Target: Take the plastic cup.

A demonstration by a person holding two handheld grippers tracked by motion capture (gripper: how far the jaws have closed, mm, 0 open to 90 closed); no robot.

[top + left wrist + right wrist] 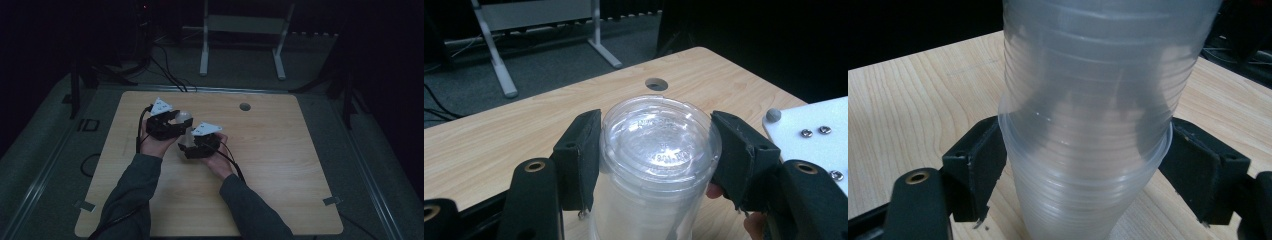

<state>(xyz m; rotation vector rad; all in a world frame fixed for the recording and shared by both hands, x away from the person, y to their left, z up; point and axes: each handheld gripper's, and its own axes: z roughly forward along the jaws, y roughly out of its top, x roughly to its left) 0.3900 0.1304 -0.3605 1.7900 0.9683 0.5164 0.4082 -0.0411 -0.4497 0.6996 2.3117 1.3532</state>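
Dim wooden table [280, 165]: left tongs [656, 150] clamp the cup stack's [659, 165] top, right tongs [1083, 165] grip lower down.

The stack of clear cups [186, 131] stands between both hands mid-counter [280, 170]; bare wood lies open on every side, apart from a small grommet hole [244, 106].

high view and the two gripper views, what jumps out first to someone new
A stack of clear plastic cups stands out, held between both tongs over the middle of the light wooden table. The left tongs clamp the upper cup near its top, the right tongs bracket a rim lower down. The room around is dark.
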